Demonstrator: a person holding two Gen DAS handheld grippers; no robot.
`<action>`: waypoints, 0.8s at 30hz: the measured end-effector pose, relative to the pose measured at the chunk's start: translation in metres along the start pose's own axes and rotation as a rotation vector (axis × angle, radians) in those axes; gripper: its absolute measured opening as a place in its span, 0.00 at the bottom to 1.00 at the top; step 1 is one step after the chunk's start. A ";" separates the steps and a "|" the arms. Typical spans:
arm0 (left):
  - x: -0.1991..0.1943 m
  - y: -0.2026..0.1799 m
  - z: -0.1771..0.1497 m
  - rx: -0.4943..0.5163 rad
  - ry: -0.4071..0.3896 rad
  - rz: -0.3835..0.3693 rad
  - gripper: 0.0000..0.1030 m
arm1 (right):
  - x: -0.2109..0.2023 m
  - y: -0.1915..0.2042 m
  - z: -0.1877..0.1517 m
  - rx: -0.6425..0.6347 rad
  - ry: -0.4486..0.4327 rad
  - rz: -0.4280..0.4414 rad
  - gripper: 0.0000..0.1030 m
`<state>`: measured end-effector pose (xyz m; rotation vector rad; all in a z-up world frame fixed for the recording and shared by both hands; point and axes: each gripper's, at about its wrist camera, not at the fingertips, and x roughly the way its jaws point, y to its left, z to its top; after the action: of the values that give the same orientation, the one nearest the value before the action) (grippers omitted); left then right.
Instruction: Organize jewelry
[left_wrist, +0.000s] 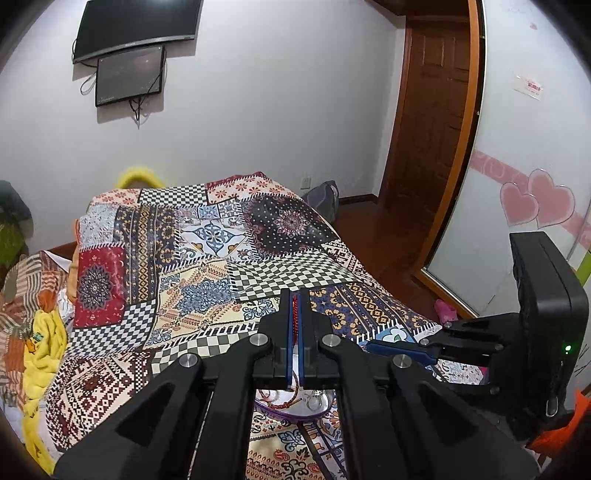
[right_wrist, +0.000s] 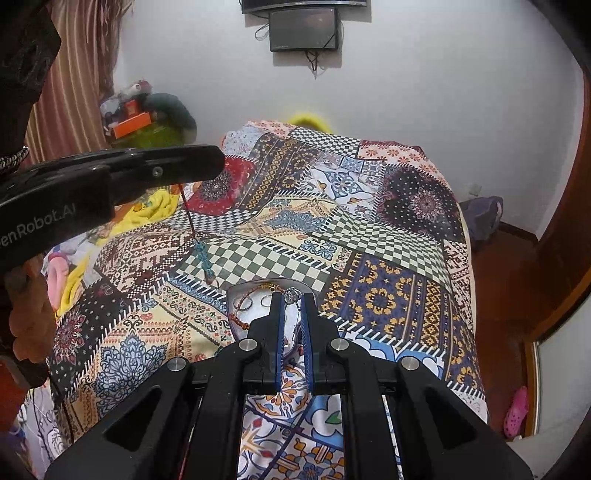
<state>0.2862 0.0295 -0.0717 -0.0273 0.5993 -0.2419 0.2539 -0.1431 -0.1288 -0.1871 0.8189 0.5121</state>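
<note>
- Left gripper (left_wrist: 295, 295): jaws clamped on a red braided cord bracelet (right_wrist: 201, 251), lifted clear of the bed. In the right wrist view the cord hangs from the jaw tips, with a run of turquoise beads low on it and the bottom end close to the bedspread (right_wrist: 369, 240).
- Right gripper (right_wrist: 291, 299): jaws closed on the near wall of a clear tray (right_wrist: 236, 295), tips nearly meeting over its rim.
- The bracelet dangles just beyond the tray's far-left corner, apart from it.
- The tray is transparent and shallow, with a purple tint at its edge in the left wrist view. It sits on the bed near the near edge.
- Tray contents: another red braided cord piece (right_wrist: 240, 317) lying along the left side, a pair of thin hoop rings (right_wrist: 256, 303) toward the far side, a small silver piece (right_wrist: 291, 295) by the right jaw tip. Cannot tell finer detail.
- Bed is covered by a patchwork bedspread: checkerboard, mandala and floral panels in red, blue, cream and black.
- A yellow towel (left_wrist: 40, 354) is bunched off the left edge of the bed.
- Room: white wall with two dark screens (left_wrist: 129, 75) mounted beyond the far edge, a brown wooden door (left_wrist: 432, 122) at the right, wood floor, a pink shoe (right_wrist: 516, 411) on the floor at the right.
</note>
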 end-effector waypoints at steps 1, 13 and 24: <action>0.002 0.001 0.000 0.000 0.002 0.000 0.00 | 0.003 -0.001 0.000 0.002 0.003 0.003 0.07; 0.044 0.009 -0.015 -0.031 0.074 -0.019 0.00 | 0.029 -0.005 -0.001 0.000 0.035 0.029 0.07; 0.076 0.032 -0.046 -0.083 0.219 -0.061 0.00 | 0.056 -0.004 -0.009 -0.006 0.115 0.065 0.07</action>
<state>0.3281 0.0453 -0.1548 -0.1000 0.8267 -0.2811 0.2821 -0.1292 -0.1767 -0.1974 0.9378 0.5685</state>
